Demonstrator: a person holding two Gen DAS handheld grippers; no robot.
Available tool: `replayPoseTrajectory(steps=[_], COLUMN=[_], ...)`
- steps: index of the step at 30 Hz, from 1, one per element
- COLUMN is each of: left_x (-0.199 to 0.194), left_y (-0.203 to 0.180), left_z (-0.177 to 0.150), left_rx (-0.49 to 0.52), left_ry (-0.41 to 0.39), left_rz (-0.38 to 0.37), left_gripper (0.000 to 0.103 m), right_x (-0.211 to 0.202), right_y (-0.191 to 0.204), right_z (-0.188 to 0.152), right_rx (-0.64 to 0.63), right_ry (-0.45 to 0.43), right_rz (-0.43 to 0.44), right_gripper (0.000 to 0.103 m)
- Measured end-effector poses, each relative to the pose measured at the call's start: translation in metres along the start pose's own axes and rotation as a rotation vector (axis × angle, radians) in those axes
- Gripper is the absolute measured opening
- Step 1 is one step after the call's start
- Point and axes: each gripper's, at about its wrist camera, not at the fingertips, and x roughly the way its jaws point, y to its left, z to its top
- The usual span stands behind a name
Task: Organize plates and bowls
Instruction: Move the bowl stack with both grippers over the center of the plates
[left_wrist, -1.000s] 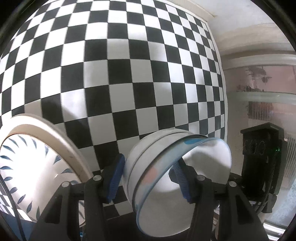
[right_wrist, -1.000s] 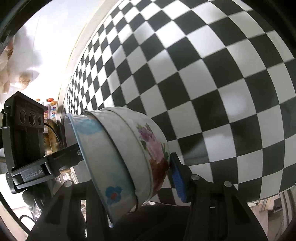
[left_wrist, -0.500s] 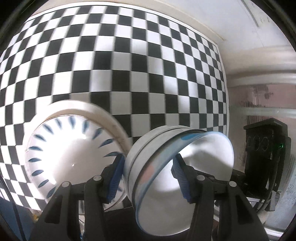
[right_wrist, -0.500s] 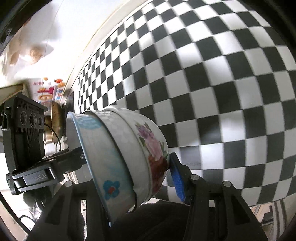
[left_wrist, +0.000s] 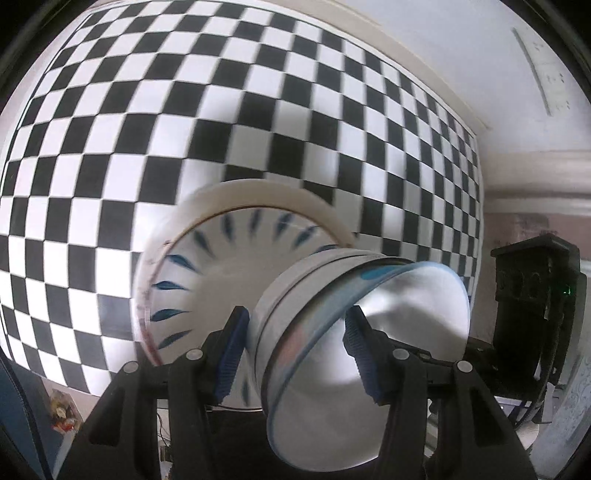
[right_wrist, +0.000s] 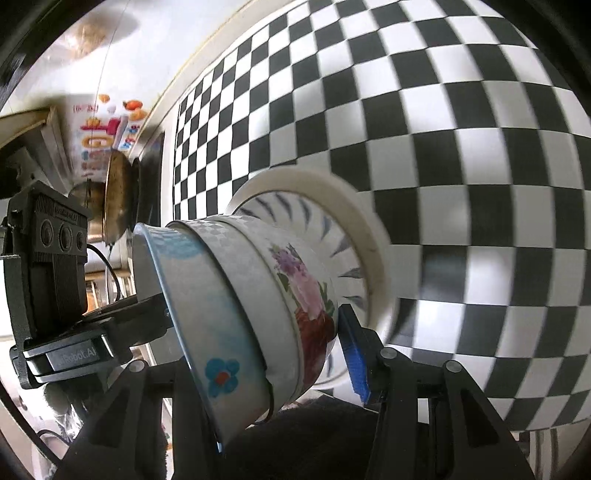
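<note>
- Checkered black-and-white desk (left_wrist: 155, 122) fills the background.
- White plate (left_wrist: 221, 266) with blue dashes lies on it.
- Nested enamel bowls (right_wrist: 258, 295), tilted above that plate, gripped on opposite walls by left claw (left_wrist: 295, 354) and right claw (right_wrist: 258, 354).

Black claw (left_wrist: 295, 354), blue ribbed pads (left_wrist: 229, 354), silver screws.

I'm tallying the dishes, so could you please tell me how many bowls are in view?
3: two nested enamel bowls clamped between both hand-held grippers, and a white bowl with blue dashes on the checkered cloth behind them. More could be nested unseen.
</note>
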Motion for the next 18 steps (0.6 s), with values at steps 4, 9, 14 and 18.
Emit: replayPoseTrajectory(steps=[4,9,14,18], left_x=[0.003,0.008,0.011,0.014], left_y=[0.017,0.030,0.038,0.039], left_z=[0.000,0.001,0.005,0.007], left_rx=[-0.034,-0.055,-0.073,-0.071], left_ry=[0.003,0.013,0.018,0.025], left_rz=[0.013,0.020,0.024,0.023], left_gripper=[0.051,0.051,0.051,0.051], right_x=[0.019,0.039,0.052,0.055], right_y=[0.008,0.012,0.017,0.020], right_z=[0.002,0.007,0.013,0.015], right_rx=[-0.019,-0.031,-0.036,-0.034], right_ry=[0.028,0.063,0.076,0.083], right_rz=[-0.005,-0.015,-0.024,-0.025], right_gripper=[0.049,0.049,0.049,0.049])
